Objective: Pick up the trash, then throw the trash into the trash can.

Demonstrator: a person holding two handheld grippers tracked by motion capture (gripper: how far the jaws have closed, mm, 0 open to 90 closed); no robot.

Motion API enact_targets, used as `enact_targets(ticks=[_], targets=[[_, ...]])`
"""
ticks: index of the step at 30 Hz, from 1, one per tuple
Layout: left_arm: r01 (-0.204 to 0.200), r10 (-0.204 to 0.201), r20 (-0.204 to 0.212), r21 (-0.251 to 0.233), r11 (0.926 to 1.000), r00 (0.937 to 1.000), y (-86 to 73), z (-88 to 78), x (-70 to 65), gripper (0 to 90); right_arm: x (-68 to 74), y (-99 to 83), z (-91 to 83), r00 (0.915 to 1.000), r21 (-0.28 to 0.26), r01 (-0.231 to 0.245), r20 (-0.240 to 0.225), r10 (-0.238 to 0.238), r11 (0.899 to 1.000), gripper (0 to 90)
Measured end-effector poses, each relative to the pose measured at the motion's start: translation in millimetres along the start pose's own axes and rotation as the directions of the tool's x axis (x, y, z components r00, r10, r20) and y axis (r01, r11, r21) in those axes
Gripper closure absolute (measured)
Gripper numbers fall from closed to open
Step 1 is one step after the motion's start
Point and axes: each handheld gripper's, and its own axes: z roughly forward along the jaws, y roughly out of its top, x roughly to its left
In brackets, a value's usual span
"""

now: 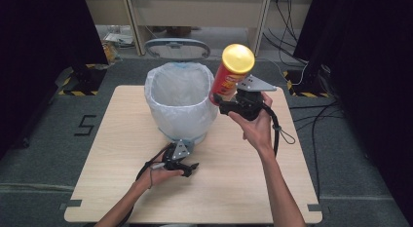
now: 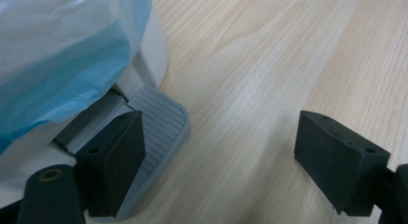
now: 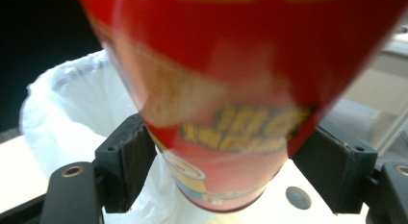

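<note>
There was one red snack can [image 1: 230, 76] with one yellow lid [image 1: 238, 58], one pedal bin [image 1: 179, 103] lined with one white bag [image 1: 168, 81], and one wooden table [image 1: 234, 188]. Two grippers were counted: the left gripper [image 1: 191, 167] and the right gripper [image 1: 220, 101], each in one hand.

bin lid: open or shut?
Open. The lid stands up behind the bin, whose bag-lined mouth is uncovered. The left gripper sits at the pedal, one jaw over it; whether it presses, cannot tell.
</note>
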Motion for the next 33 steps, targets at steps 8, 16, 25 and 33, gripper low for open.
enact_targets(ticks=[8, 16, 25, 33], targets=[[-0.002, 0.002, 0.000, 0.001, 1.0000, 1.0000, 0.0, -0.1, 0.1, 17.5, -1.4, 7.5, -0.2, 0.9999, -0.002, 0.012, 0.005, -0.012, 1.000, 24.6], [-0.008, 0.008, -0.002, 0.006, 1.0000, 1.0000, 0.1, -0.3, 0.4, 17.4, -6.5, 11.0, -5.3, 0.9998, -0.012, 0.009, 0.017, -0.009, 1.000, 24.6], [-0.009, 0.009, -0.002, 0.007, 0.9999, 1.0000, 0.1, -0.4, 0.4, 17.5, -0.5, 23.0, -0.5, 0.9999, -0.030, 0.016, 0.000, -0.016, 0.999, 24.6], [-0.009, 0.009, -0.002, 0.006, 0.9999, 1.0000, 0.0, -0.3, 0.5, 17.4, 1.5, 26.7, -0.2, 0.9998, -0.036, 0.018, -0.005, -0.018, 0.999, 24.6]])
